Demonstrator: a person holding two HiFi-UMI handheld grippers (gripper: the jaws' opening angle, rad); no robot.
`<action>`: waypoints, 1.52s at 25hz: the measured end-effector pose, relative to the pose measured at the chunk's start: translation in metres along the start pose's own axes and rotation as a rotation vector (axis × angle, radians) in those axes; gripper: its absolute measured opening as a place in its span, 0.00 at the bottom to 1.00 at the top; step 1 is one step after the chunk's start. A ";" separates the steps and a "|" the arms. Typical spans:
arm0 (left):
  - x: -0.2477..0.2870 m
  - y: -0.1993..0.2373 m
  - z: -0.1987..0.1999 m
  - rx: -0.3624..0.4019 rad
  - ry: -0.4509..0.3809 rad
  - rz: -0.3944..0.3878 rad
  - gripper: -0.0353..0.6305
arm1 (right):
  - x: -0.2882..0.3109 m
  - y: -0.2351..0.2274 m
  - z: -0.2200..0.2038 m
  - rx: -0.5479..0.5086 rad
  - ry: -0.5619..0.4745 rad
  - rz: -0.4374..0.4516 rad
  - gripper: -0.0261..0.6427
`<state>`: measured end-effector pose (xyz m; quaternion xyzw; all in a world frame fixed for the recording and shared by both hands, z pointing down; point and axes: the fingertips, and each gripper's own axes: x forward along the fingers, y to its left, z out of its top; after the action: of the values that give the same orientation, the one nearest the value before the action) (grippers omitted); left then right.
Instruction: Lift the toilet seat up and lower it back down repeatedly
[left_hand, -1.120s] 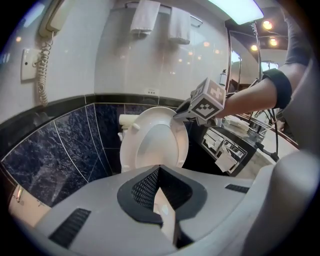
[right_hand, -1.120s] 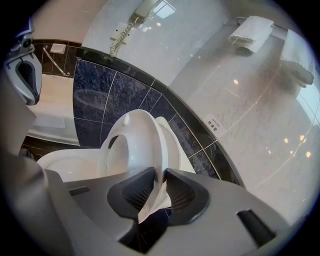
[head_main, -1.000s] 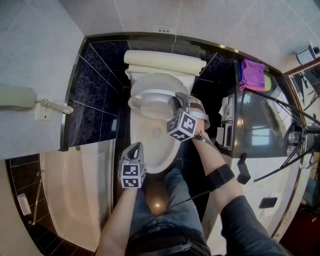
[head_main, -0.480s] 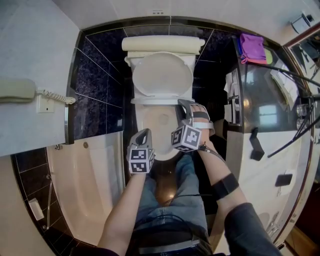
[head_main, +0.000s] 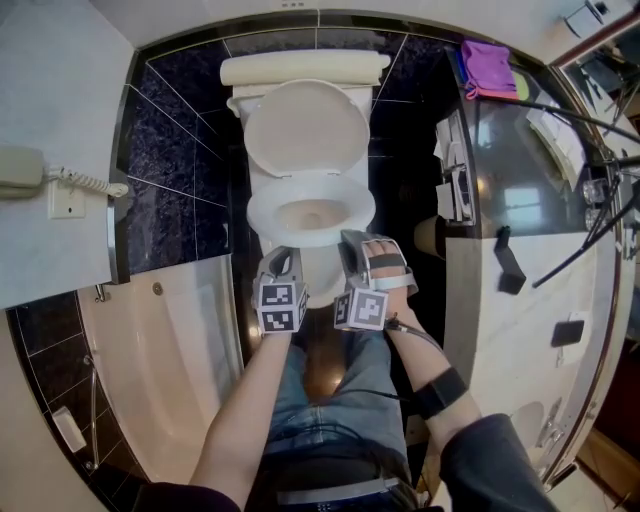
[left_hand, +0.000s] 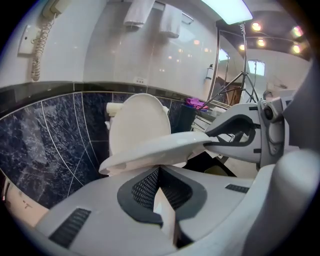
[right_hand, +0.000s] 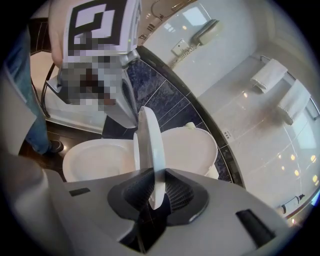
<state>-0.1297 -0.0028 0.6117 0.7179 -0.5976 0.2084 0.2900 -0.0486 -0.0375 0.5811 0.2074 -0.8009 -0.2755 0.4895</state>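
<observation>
R gripper (head_main: 352, 243) is clamped on the seat (head_main: 262, 213): in the right gripper view the seat's front rim (right_hand: 150, 150) runs edge-on between the jaws, both pads pressed to it, w/ the gripper (right_hand: 152, 192) rolled onto its side. Seat pos.: partly raised, tilted up at the front, hinged at the rear over the bowl (head_main: 322, 270); in the head view the ring sits over the bowl w/ the bowl's front lip showing beneath it. Grip point is the seat's front-right edge; in the left gripper view the R gripper (left_hand: 240, 132) is seen holding that edge at right, the seat (left_hand: 150, 150) slanting across the frame. L gripper (head_main: 280, 256) has its jaws together, nothing gripped; it sits at the bowl's front-left, just beside the R gripper, w/ its tips (left_hand: 159, 172) below the seat's underside and apart from it. Lid (head_main: 305, 125) stands upright against the tank (head_main: 300, 68), behind the seat. Surroundings: tub (head_main: 160, 380) to the left of the bowl, wall phone (head_main: 20, 170) above it, dark tile wall (head_main: 180, 170) behind, counter (head_main: 520, 180) to the right w/ a purple cloth (head_main: 488, 68) at its far end. The person's legs (head_main: 340, 400) stand directly in front of the bowl, close behind both grippers.
</observation>
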 end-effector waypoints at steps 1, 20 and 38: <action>0.000 -0.002 -0.004 0.002 0.003 -0.004 0.05 | -0.003 0.010 -0.002 -0.006 0.005 0.008 0.17; -0.012 -0.032 -0.162 -0.066 0.139 -0.057 0.05 | -0.045 0.157 -0.048 0.051 0.069 0.140 0.06; 0.043 -0.037 -0.346 -0.014 0.338 -0.098 0.05 | 0.076 0.187 -0.109 0.394 0.134 0.019 0.07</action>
<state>-0.0689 0.2001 0.8909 0.6989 -0.5061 0.3075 0.4010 0.0047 0.0332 0.7925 0.3092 -0.8070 -0.0943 0.4942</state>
